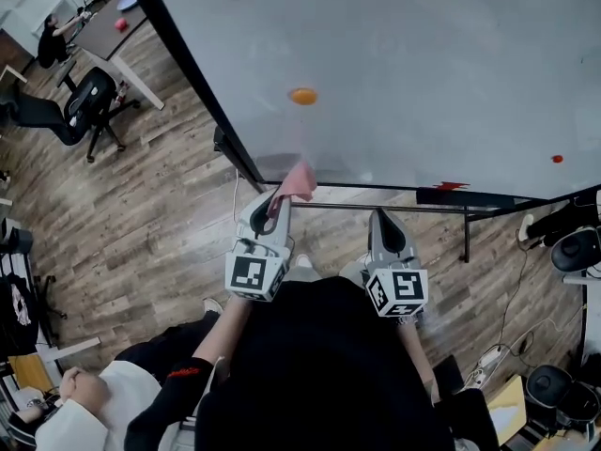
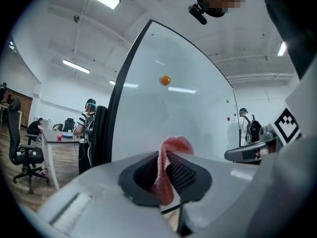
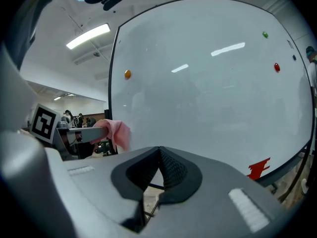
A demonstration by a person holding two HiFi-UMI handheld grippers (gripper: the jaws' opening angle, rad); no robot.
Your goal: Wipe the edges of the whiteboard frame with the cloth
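Observation:
The whiteboard (image 1: 404, 73) stands in front of me with a black frame (image 1: 188, 64) down its left edge and along its bottom. My left gripper (image 1: 270, 210) is shut on a pink cloth (image 1: 295, 184), which sticks up near the board's lower left corner. In the left gripper view the cloth (image 2: 166, 170) is pinched between the jaws, with the frame (image 2: 121, 93) just left of it. My right gripper (image 1: 386, 225) is shut with nothing in it, held below the bottom frame. From the right gripper view the cloth (image 3: 117, 132) shows at the left.
An orange magnet (image 1: 302, 96) and a red magnet (image 1: 557, 159) sit on the board, and a red mark (image 1: 449, 186) is near the bottom edge. Office chairs (image 1: 80, 106) and a desk (image 1: 108, 36) stand at the left. Cables and bins (image 1: 554, 383) lie at the right. A seated person (image 1: 103, 402) is beside me.

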